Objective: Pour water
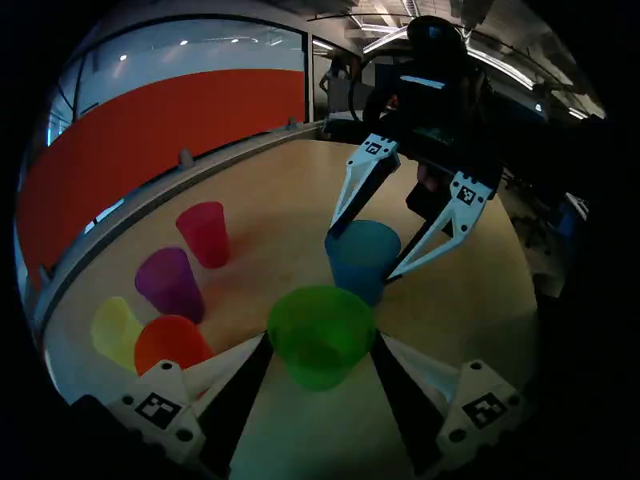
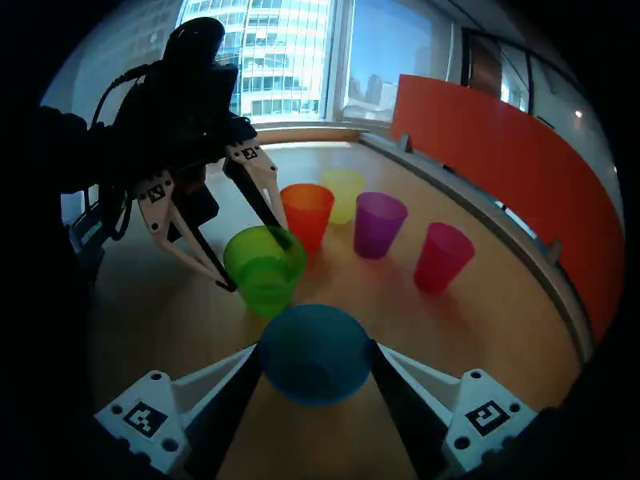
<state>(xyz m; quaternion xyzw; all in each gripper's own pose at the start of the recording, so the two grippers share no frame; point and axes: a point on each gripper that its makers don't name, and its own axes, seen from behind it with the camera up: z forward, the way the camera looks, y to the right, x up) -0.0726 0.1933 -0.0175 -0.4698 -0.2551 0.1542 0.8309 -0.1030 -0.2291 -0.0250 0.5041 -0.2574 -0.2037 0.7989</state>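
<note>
The left gripper (image 1: 321, 342) clamps its jaws on the green cup (image 1: 320, 320), lower centre; the right gripper (image 2: 314, 352), on the blue cup (image 2: 314, 340).

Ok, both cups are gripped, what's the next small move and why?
Probably lift the blue cup a little and bring its rim over the green cup. Both are upright, side by side, each between closed jaws, neither tilted yet. Which one holds water I can't tell.
</note>
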